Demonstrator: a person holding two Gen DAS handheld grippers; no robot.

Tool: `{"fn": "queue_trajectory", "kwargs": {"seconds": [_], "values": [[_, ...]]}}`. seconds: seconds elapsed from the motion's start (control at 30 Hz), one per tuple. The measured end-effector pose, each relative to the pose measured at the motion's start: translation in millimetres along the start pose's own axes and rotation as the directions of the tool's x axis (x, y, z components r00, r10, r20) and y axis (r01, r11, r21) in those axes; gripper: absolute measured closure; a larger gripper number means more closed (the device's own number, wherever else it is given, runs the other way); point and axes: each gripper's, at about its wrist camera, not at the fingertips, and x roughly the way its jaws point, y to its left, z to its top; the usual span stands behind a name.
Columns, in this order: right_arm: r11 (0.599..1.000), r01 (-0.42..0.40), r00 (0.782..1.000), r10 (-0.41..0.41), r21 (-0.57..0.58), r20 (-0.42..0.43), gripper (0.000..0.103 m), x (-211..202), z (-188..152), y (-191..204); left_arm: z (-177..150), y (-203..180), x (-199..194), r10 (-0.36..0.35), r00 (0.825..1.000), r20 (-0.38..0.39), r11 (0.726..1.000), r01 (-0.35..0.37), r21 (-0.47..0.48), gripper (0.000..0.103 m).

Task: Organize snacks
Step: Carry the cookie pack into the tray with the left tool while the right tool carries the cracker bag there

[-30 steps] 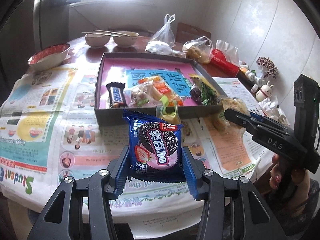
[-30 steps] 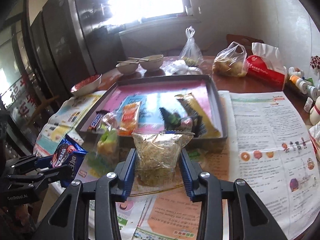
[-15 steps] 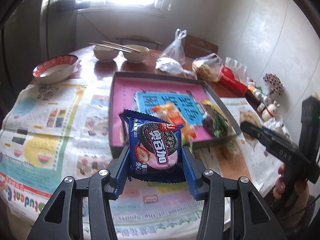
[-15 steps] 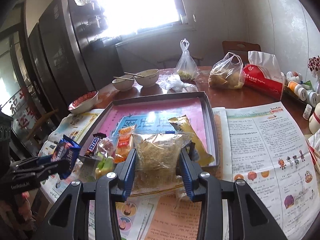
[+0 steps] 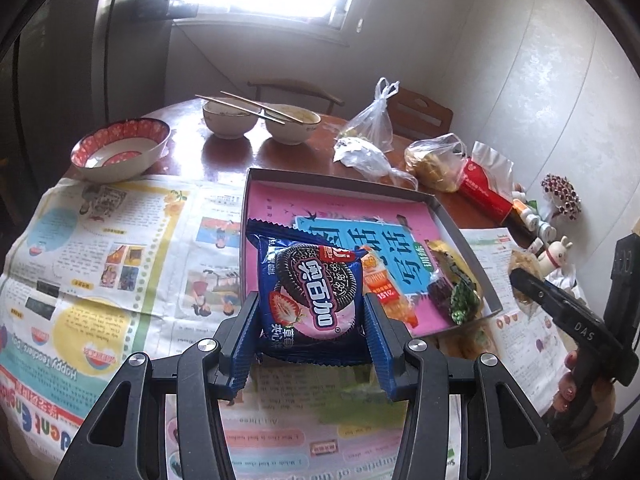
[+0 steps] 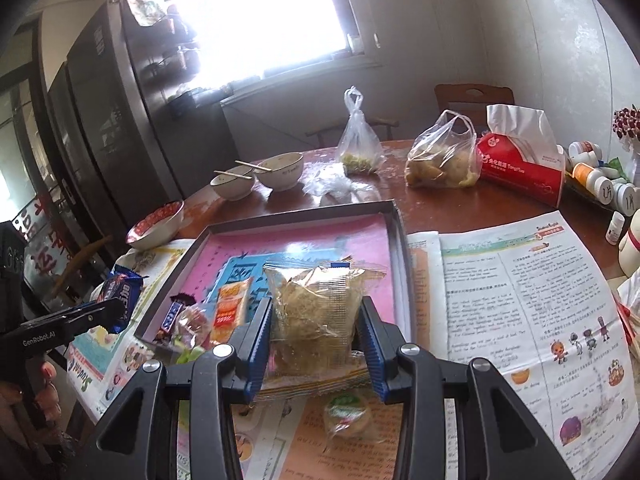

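Observation:
My left gripper (image 5: pixel 310 328) is shut on a blue Oreo cookie pack (image 5: pixel 310 284), held upright over the near left corner of the grey tray (image 5: pixel 340 178). My right gripper (image 6: pixel 314 332) is shut on a clear bag of pale crumbly snack (image 6: pixel 316 308), held above the tray's (image 6: pixel 400 236) near right edge. The tray has a pink and blue sheet inside and holds an orange packet (image 5: pixel 386 286), a dark green wrapped snack (image 5: pixel 460 300), a chocolate bar (image 6: pixel 170 316) and small candies (image 6: pixel 192 320). A round green-topped snack (image 6: pixel 346 410) lies on the newspaper below the right gripper.
Newspapers (image 5: pixel 100 240) cover the round wooden table. Behind the tray stand two bowls with chopsticks (image 5: pixel 260 118), a red-rimmed bowl (image 5: pixel 120 148), plastic bags (image 6: pixel 442 160) and a red tissue pack (image 6: pixel 520 168). Small bottles (image 6: pixel 600 180) and figurines line the right edge.
Both grippers have risen and moved forward toward the tray, each keeping its pack; the Oreo pack and the clear bag now hang over the tray's near edge.

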Motion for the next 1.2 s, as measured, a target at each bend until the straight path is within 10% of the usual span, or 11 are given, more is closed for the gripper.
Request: {"fn": "queue_trajectory", "kwargs": {"seconds": [1.2], "values": [[0.999,0.037,0.995,-0.037,-0.003,-0.089,0.061,59.0,2.0,-6.8,-1.7,-1.7,53.2,0.015,0.998,-0.066,1.0,-0.014,0.019,0.052]]}}
